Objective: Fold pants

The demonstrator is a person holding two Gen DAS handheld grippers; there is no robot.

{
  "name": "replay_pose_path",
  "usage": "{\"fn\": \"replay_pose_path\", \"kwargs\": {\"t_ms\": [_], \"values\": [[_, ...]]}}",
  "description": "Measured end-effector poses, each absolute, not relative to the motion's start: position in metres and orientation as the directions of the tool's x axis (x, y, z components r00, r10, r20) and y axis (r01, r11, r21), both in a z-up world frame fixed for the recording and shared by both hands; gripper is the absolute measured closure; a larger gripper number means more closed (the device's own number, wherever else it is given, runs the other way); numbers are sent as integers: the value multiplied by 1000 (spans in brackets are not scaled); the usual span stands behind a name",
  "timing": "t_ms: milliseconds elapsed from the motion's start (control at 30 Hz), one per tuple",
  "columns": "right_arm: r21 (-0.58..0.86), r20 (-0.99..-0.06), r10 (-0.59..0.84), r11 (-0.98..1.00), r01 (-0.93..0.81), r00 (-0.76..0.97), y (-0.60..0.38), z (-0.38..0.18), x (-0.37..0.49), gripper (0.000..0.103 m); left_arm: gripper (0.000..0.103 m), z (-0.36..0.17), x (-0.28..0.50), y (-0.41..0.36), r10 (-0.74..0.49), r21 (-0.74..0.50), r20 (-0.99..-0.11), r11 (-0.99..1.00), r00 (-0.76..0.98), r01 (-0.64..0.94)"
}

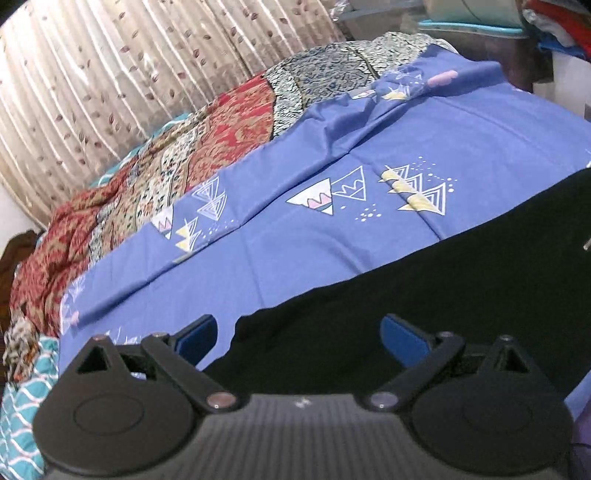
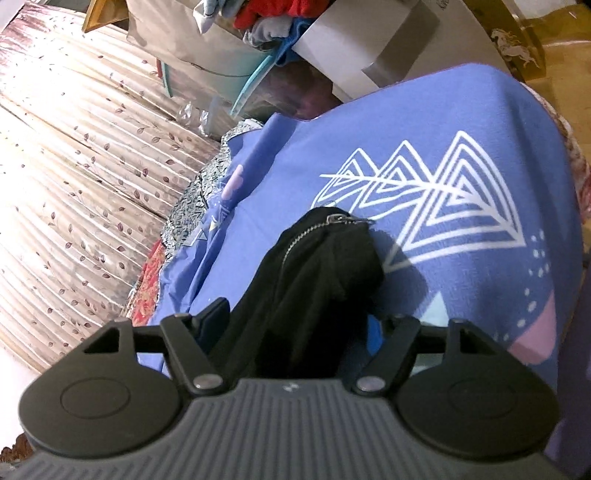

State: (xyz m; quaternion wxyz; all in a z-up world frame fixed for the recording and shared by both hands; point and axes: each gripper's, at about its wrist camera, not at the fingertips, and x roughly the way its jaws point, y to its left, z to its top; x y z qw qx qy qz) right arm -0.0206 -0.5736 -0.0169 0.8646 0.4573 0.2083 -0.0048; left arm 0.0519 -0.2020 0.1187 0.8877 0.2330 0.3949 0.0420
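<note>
Black pants (image 1: 424,280) lie on a blue bedsheet (image 1: 424,122) printed with white triangles. In the left wrist view my left gripper (image 1: 299,332) is open, its blue pads wide apart just above the pants' near edge, holding nothing. In the right wrist view the pants (image 2: 317,273) are bunched up, with a silver zipper (image 2: 314,230) at the top. This bunch runs between the fingers of my right gripper (image 2: 299,321), whose jaws stand wide apart. The right pad is partly hidden by the cloth.
A red and cream patterned blanket (image 1: 155,177) lies along the far side of the bed. A leaf-print curtain (image 1: 92,81) hangs behind it. Boxes and piled clothes (image 2: 273,22) stand past the bed's end.
</note>
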Motion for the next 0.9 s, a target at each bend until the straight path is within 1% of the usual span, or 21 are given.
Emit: {"fn": "replay_pose_path", "kwargs": {"t_ms": [167,200,233,267,333,400,467,533,633,733,900], "values": [[799,-346,159,567,202,924,-578,-22,-11,30,4,115,62,-215,275,481,-675,868,685,125],[795,-353,150,568,212,923,-576,-21,-8,34,4,115,64,-217,272,480,-679,868,682,131],[777,-373,150,589,220,916,-572,-18,-3,59,4,116,66,-219,265,473,-685,870,679,137],[766,-390,178,608,211,903,-568,-15,3,74,4,117,68,-221,252,460,-695,876,674,147],[770,-369,223,617,162,903,-557,-6,6,74,4,122,73,-222,211,411,-724,896,656,166],[737,-334,270,672,71,903,-534,15,3,75,4,132,79,-214,131,305,-764,936,632,174],[674,-318,331,738,-34,888,-501,38,-2,75,3,141,85,-199,24,160,-804,971,594,178],[573,-327,384,807,-141,863,-459,59,-9,75,3,148,90,-183,-93,10,-831,983,549,181],[398,-359,414,878,-264,836,-398,76,-24,75,0,152,91,-165,-220,-147,-837,972,501,182],[217,-394,400,915,-339,828,-338,77,-26,76,0,146,93,-153,-309,-254,-843,950,441,180],[-34,-391,372,908,-417,842,-272,72,-39,76,0,118,99,-127,-399,-394,-855,915,333,84]]}}
